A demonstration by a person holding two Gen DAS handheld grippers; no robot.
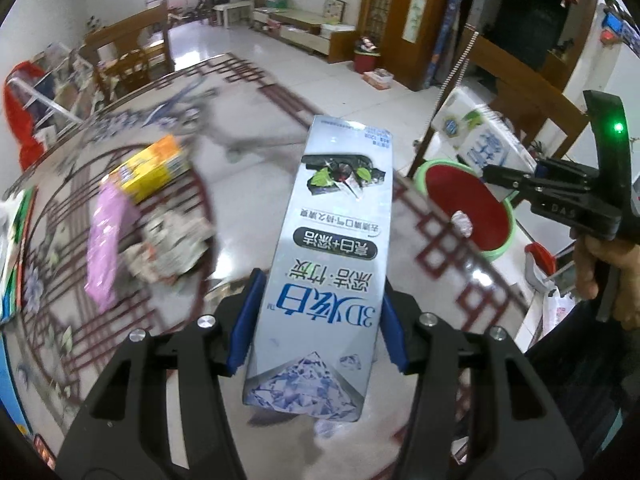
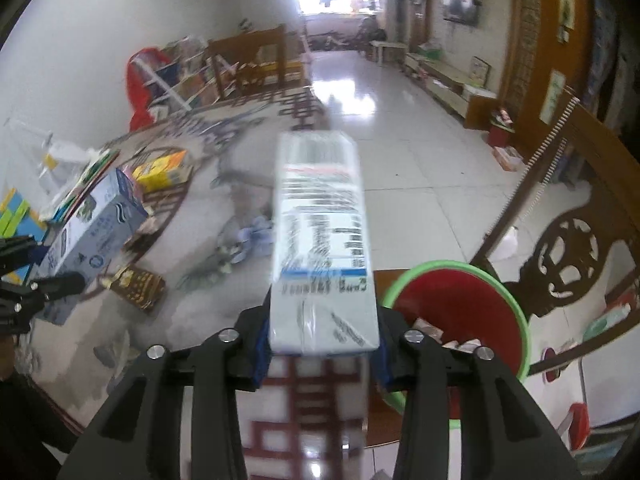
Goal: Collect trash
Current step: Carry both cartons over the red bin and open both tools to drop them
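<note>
Left wrist view: the left gripper (image 1: 316,320) had its jaws clamped on a silver toothpaste box (image 1: 332,248), held above the bench (image 1: 240,184).
Bin: a green-rimmed red bin (image 1: 468,210) stood beside the bench with a crumpled foil scrap (image 1: 462,222) at it; inside or on the rim, I could not tell.
Still on the bench: a yellow box (image 1: 154,168), a pink wrapper (image 1: 106,240), crumpled paper (image 1: 170,248).
Right wrist view: the right gripper (image 2: 322,348) had its jaws gripping a white carton (image 2: 322,248), blurred.
Bin here: scraps (image 2: 432,334) showed inside it.
Only here: a brown packet (image 2: 138,292).

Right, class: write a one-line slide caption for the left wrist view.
Left gripper clamps a toothpaste box above the patterned table, near the red bin.
</note>
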